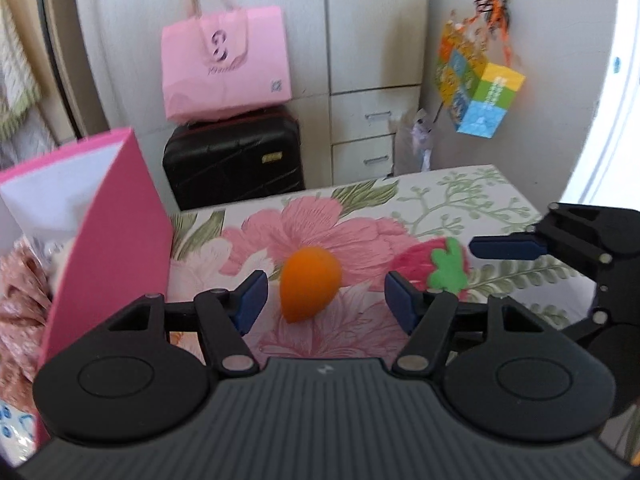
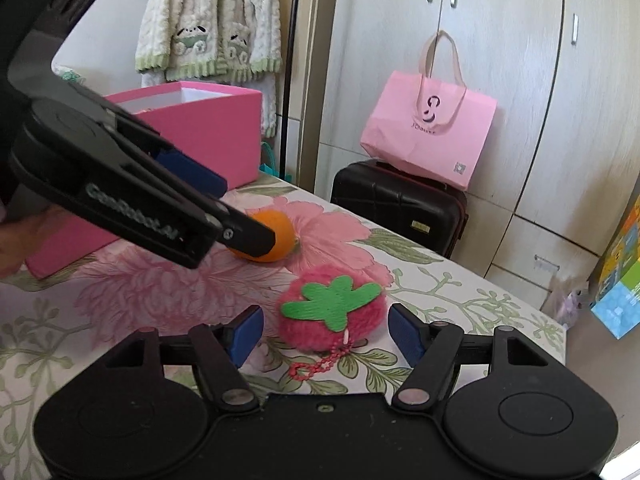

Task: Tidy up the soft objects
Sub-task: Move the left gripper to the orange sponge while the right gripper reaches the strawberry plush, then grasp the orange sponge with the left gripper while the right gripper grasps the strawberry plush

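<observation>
An orange soft egg-shaped sponge [image 1: 310, 284] lies on the floral cloth between the open fingers of my left gripper [image 1: 322, 298]. It also shows in the right wrist view [image 2: 276, 240], partly hidden by the left gripper's finger [image 2: 248, 236]. A pink plush strawberry [image 2: 332, 312] with a green felt leaf and a red bead chain lies between the open fingers of my right gripper [image 2: 326, 334]. The strawberry also shows in the left wrist view [image 1: 436, 266], with the right gripper's finger [image 1: 508, 247] beside it. An open pink box [image 1: 108, 232] stands at the left and holds soft items.
The floral tablecloth [image 1: 460, 196] covers the table, whose far edge runs behind the toys. A black suitcase [image 1: 234, 156] with a pink paper bag [image 1: 226, 68] on it stands beyond. A colourful bag [image 1: 476, 88] hangs on the wall. A fluffy jacket [image 2: 208, 20] hangs behind the box [image 2: 212, 128].
</observation>
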